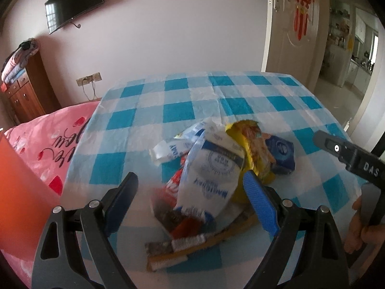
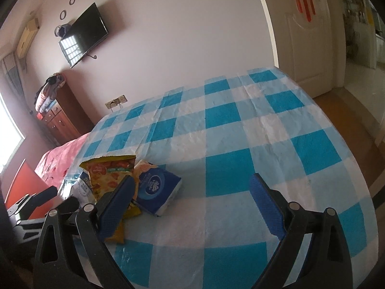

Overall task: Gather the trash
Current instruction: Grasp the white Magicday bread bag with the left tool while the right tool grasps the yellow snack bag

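On the checked tablecloth (image 1: pixel 168 113), the white wrapper (image 1: pixel 211 175) is straddled by the left gripper (image 1: pixel 190 185), fingers apart; neighbouring wrappers could be scattered if closed carelessly; the right gripper (image 2: pixel 192 187) is held apart, empty.

Glossy crinkled plastic wrappers (image 1: pixel 216 168); creased shiny checked tablecloth (image 2: pixel 240 125)

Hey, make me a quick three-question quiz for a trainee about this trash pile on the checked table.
1. True or false: the left gripper is open around the white bag.
2. Which lies on the side of the yellow snack bag nearer the right gripper? A) tissue pack B) red wrapper C) remote
3. What covers the table?

Key: 1 true. 2 A. 3 A blue and white checked cloth.
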